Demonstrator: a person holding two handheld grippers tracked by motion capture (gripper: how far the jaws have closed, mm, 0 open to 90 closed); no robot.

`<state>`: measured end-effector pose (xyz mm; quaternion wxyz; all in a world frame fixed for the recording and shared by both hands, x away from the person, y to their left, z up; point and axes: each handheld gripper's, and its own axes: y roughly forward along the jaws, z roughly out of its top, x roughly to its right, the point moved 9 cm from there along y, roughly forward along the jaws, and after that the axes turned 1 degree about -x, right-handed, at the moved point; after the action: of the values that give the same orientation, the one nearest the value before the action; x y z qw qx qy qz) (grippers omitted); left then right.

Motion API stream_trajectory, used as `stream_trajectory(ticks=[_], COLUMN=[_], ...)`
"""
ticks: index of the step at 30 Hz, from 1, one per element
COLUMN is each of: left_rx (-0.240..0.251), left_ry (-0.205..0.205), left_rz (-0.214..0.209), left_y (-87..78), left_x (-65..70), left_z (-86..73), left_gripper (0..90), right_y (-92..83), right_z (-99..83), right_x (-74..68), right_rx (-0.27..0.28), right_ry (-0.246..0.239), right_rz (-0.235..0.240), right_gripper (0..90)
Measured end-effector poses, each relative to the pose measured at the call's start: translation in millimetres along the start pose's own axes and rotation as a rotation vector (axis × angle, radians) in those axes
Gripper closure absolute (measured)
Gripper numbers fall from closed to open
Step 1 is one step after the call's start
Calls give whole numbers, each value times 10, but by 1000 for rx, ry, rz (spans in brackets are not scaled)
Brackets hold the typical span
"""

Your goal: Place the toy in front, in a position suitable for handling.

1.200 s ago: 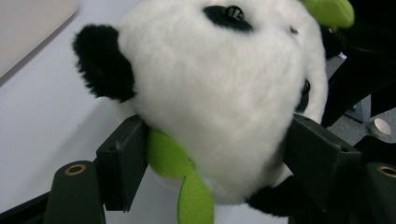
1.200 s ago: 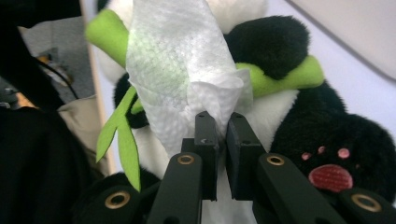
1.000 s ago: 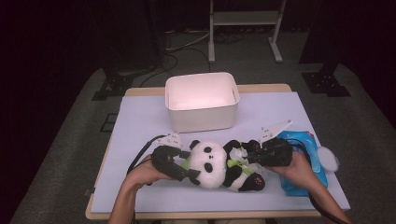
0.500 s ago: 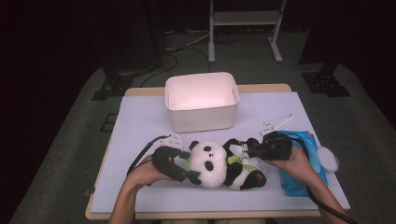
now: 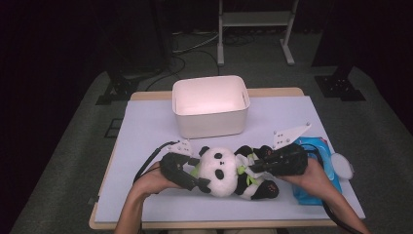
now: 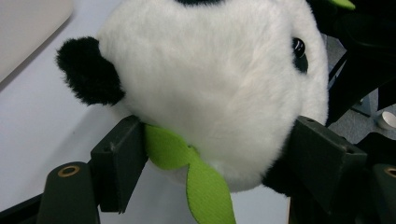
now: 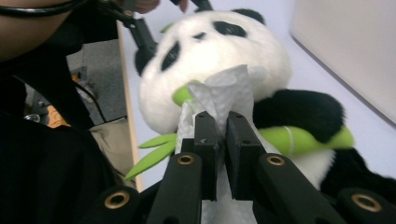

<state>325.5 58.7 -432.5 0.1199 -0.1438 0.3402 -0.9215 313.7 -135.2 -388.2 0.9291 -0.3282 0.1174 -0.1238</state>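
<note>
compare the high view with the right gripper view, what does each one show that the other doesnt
High view alone: the blue wet-wipe pack at the table's right edge, the whole white rectangular plastic bin, and both forearms.

Right gripper view alone: the crumpled white tissue wipe pinched between the right gripper jaws, pressed at the toy's mouth.

Both: the black-and-white plush panda with its green felt bamboo leaves, and the left gripper clamping its head.
</note>
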Motion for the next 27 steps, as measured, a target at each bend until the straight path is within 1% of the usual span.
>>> stream_trajectory(ticks=[4,5,8,9,12,14,17,19,20,24,27], left_rx=[-7,-8,-16,-24,-22,-27,-15,-14,-14,-14,-17], left_ry=[2,1,-1,1,0,11,9,14,16,19,26], left_rz=[2,3,5,5,1,1,-5,-6,-5,-2,0], left_y=[8,10,25,29,34,35,39,38,38,40,44], left_x=[3,7,12,12,17,26,29,38,46,68,88], left_z=[-4,-3,-3,-12,-16,-14,1,10,17,44,53], left_gripper=[226,226,226,226,226,229,230,229,229,229,229], right_y=[53,69,133,158,193,199,207,203,200,190,195], right_z=[-29,-44,-90,-101,-106,-108,-117,-121,-130,-151,-154], right_x=[-26,-21,-17,-25,-21,3,38,60,84,128,147], right_rx=[-8,-10,-32,-39,-49,-54,-65,-67,-72,-69,-64], right_ry=[7,7,-3,-14,-24,-15,-22,-16,-16,13,18], right_rz=[14,7,-34,-47,-63,-66,-89,-92,-103,-78,-68], right_gripper=[831,831,834,835,840,842,844,845,845,844,844])
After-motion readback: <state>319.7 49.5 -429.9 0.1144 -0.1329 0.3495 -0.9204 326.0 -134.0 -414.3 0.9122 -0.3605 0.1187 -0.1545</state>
